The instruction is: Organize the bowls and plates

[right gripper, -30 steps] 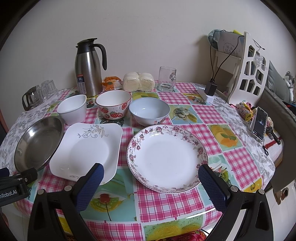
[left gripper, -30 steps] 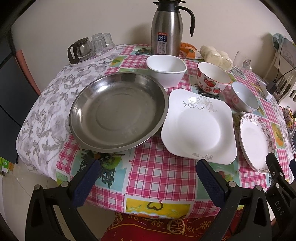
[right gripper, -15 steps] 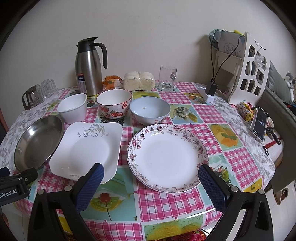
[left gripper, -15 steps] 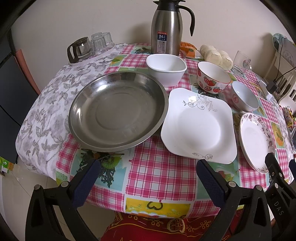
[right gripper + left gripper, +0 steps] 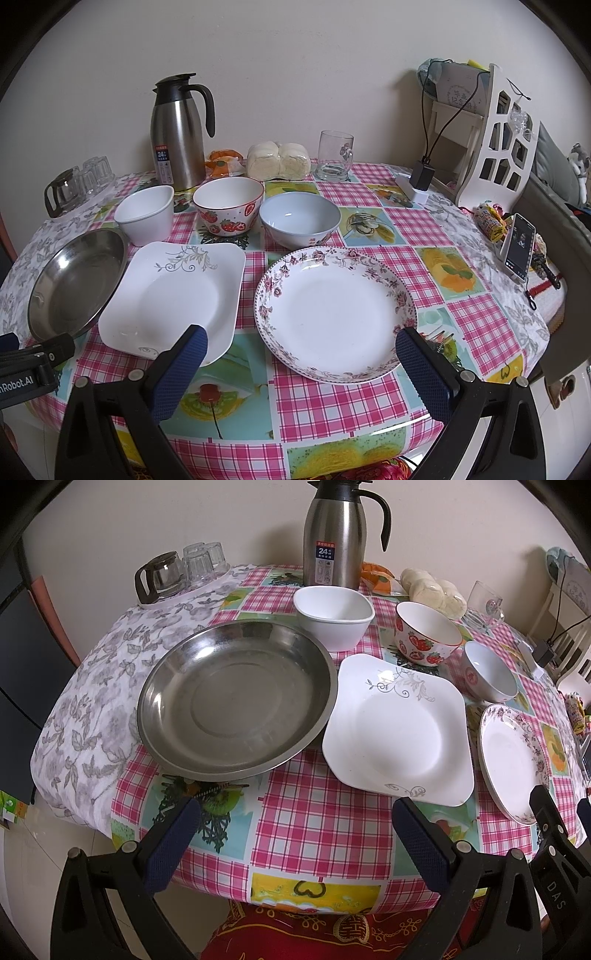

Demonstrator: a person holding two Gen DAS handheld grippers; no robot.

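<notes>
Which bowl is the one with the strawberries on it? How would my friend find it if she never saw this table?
Start at the tall steel jug at the back of the table. Three bowls stand in a row in front of it, and the strawberry bowl is the middle one, between the plain white bowl and the pale blue bowl. Only it has red strawberries painted on it.

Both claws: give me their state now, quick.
Left claw: open, holding nothing.
Right claw: open, holding nothing.
</notes>
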